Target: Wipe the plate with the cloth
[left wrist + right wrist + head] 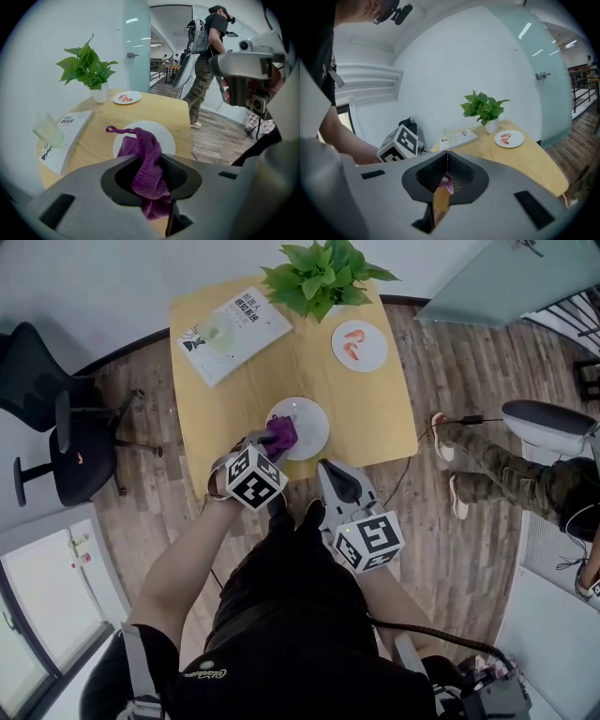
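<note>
A white plate (314, 427) lies near the front edge of the round-cornered wooden table (375, 399). A purple knitted cloth (280, 434) rests on the plate's left part, and my left gripper (267, 442) is shut on it. In the left gripper view the cloth (145, 164) hangs bunched between the closed jaws of the left gripper (158, 158), with its loop end draped over the plate (164, 136). My right gripper (326, 468) hovers just off the table's front edge, right of the plate, touching nothing. Its jaws (447, 153) meet, empty.
A potted plant (321, 277) stands at the table's far edge, a book (232, 332) at far left with a pale cup (47, 130) on it, and a small plate of red pieces (359, 344) at far right. A black office chair (47, 418) stands left; a person's legs (497, 474) stretch out on the right.
</note>
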